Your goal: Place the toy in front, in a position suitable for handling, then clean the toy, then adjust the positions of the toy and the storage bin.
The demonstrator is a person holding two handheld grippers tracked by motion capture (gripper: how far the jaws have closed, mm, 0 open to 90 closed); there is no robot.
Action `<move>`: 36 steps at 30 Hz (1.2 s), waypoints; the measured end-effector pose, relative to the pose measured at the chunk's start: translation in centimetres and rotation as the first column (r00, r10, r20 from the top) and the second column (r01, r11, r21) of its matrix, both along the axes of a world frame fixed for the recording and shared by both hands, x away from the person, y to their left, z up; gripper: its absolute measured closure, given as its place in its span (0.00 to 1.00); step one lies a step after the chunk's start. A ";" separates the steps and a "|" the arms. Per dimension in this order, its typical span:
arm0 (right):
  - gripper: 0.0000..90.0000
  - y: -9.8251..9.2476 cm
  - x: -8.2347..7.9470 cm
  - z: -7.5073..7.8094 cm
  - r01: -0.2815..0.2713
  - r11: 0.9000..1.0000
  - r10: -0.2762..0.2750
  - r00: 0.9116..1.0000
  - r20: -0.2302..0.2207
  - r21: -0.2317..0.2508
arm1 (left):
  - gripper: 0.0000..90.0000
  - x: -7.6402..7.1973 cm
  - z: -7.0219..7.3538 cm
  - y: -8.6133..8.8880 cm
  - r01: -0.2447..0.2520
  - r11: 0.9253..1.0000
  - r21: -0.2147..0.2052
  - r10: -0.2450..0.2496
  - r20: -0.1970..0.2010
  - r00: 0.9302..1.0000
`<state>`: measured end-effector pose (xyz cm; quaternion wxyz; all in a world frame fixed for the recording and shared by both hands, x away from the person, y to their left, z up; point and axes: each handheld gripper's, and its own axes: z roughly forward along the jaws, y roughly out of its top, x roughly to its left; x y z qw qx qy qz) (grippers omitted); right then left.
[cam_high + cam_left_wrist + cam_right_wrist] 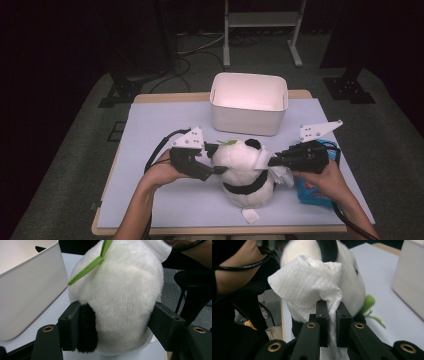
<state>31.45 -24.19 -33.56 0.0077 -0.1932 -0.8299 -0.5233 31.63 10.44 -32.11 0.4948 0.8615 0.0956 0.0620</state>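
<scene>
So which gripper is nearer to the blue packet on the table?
Right. The right gripper, shut on a white wipe, has its hand directly over the blue packet. The left gripper sits across the plush panda, clamping its head.

Fluffy plush panda [243, 172], crinkled soft paper tissue [307, 285], smooth matt plastic bin [248, 102]
</scene>
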 end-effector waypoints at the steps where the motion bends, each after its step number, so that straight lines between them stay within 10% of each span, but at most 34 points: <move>1: 0.92 -0.2 0.0 -0.4 0.003 1.000 -0.003 1.000 -0.005 -0.004 | 0.35 0.0 0.0 0.0 -0.001 1.000 -0.001 0.001 0.000 1.000; 7: 0.92 -0.7 0.0 -2.0 0.011 1.000 -0.012 0.999 -0.049 -0.012 | 0.36 -0.2 0.1 -0.2 0.007 1.000 -0.007 -0.007 0.016 1.000; 36: 0.91 0.3 0.2 2.6 -0.003 1.000 0.003 0.999 0.035 -0.015 | 0.38 0.2 1.1 -1.1 0.035 0.999 0.038 -0.036 0.029 0.999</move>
